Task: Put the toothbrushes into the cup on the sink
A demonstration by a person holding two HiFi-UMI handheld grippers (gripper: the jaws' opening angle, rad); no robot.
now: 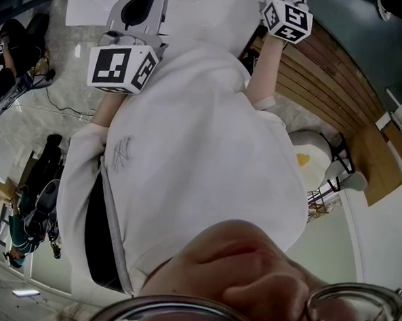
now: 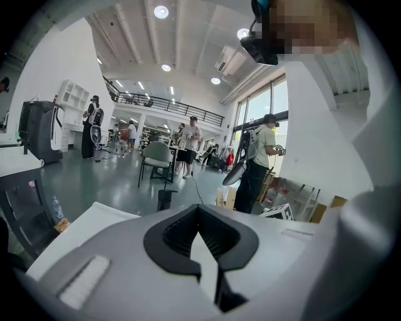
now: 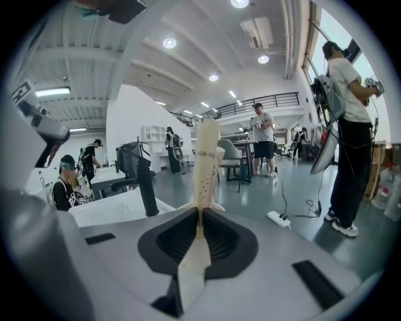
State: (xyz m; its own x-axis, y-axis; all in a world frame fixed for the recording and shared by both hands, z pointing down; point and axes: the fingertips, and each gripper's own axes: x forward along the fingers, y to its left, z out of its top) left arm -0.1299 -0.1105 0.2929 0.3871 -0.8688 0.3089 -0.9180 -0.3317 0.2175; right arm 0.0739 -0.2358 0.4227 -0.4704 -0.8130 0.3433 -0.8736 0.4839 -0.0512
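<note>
Your right gripper (image 3: 200,212) clamps 1 cream toothbrush (image 3: 205,160), so its drop-off still lies ahead; your left gripper (image 2: 199,209) is closed, empty. No cup shows.

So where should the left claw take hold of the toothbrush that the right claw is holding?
Probably on the free stretch of the toothbrush beyond the right claw, coming from the side: it sticks out past the jaws, and its lower part is clamped.

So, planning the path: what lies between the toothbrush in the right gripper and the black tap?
Only bare white countertop; the right gripper view shows it between toothbrush and tap.
</note>
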